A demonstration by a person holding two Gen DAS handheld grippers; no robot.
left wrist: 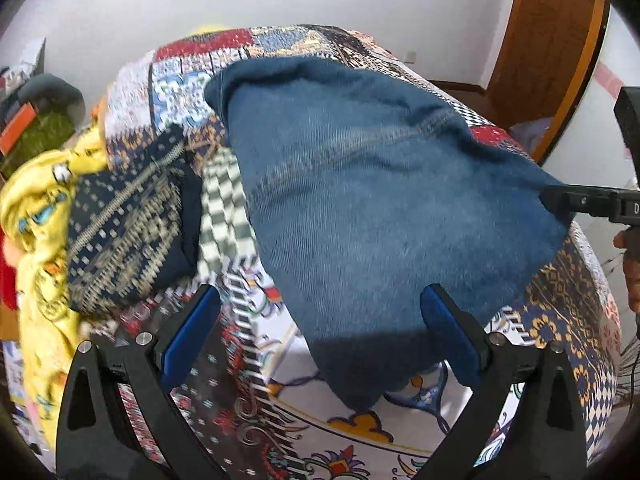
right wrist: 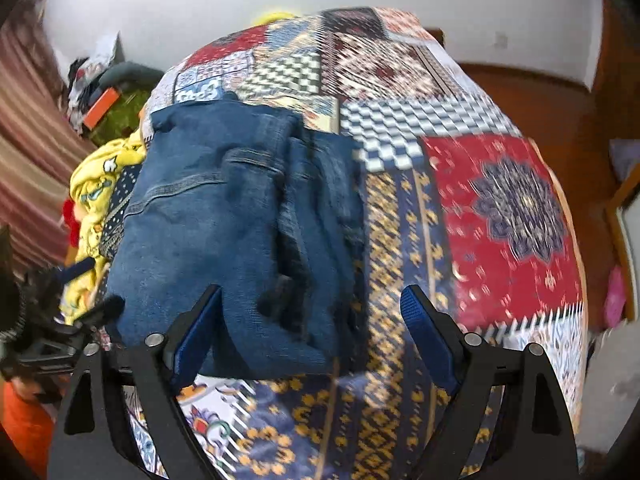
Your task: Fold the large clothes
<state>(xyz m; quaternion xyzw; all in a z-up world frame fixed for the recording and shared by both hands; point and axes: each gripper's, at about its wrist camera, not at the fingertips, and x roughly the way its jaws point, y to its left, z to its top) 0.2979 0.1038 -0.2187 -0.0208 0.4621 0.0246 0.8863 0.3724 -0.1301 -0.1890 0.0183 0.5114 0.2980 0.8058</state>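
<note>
Patchwork bedspread [right wrist: 500, 208] covers a bed; folded blue jeans [right wrist: 224, 232] lie on it. Left gripper [left wrist: 320, 336] and right gripper [right wrist: 312, 332] hover spread, empty. Denim looks heavy, floppy; grip thick folded edges.

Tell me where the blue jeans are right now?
The folded blue jeans lie on the patchwork bedspread, just ahead of both open grippers, with the yellow garment and dark patterned cloth to their left.
</note>
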